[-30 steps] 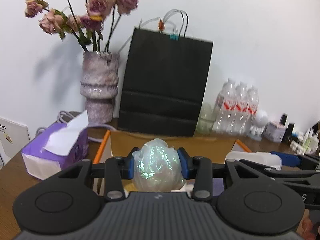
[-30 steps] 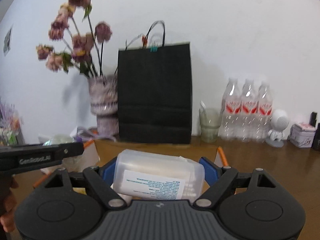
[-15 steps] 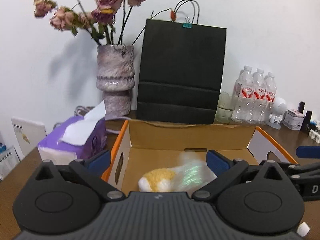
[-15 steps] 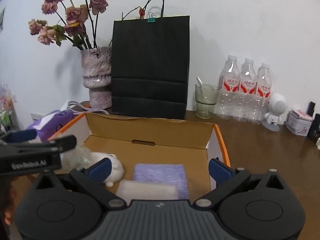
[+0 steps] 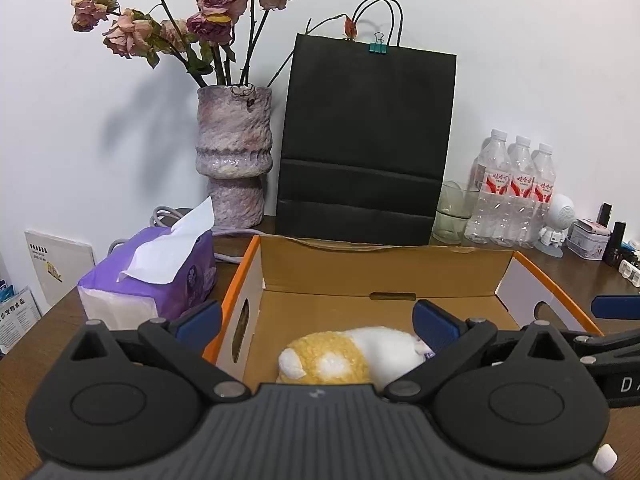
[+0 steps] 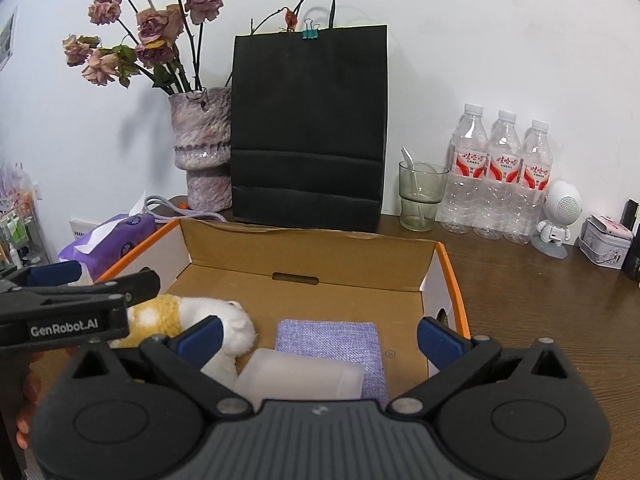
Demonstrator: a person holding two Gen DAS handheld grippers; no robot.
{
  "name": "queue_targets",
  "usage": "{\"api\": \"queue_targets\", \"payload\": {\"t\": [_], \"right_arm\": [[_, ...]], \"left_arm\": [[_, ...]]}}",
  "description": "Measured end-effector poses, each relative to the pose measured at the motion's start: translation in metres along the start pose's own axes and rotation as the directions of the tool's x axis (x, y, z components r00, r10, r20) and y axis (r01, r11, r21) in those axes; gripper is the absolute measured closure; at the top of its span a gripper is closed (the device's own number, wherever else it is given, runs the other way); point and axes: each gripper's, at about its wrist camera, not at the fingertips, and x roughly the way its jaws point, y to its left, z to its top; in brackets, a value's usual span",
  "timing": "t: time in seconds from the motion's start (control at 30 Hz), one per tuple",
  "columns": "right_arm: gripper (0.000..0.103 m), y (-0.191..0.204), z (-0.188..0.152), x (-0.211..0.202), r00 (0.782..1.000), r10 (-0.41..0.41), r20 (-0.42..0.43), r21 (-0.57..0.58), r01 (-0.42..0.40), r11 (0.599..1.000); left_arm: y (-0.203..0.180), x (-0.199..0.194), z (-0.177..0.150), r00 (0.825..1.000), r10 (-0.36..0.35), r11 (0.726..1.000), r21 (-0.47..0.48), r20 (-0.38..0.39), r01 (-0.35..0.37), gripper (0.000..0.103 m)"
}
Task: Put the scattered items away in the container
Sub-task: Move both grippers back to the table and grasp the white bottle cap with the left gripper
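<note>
Left gripper (image 5: 316, 322) jaws gaping wide, gripping nothing. Right gripper (image 6: 320, 334) same. Both hanging over cardboard box (image 6: 308, 258) on tabletop (image 6: 528, 280). Plush toy (image 6: 224, 320), purple cloth (image 6: 332, 334), plastic tub (image 6: 300, 376) lying inside box. Leftover scattered things: cannot tell.

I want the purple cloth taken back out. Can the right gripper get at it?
Probably only partly: the right gripper is open above the box, but the translucent container lies over the purple cloth's near edge.
</note>
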Motion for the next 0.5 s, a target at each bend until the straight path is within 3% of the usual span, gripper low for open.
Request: {"api": "queue_targets", "payload": {"t": [0.5], "right_arm": [[0.000,-0.004,-0.005,-0.008,1.000,0.001,0.004,-0.006,-0.001,1.000]], "left_arm": [[0.002,-0.015,0.005,1.000,-0.021,1.000,-0.005,0.005,0.021,0.000]]}}
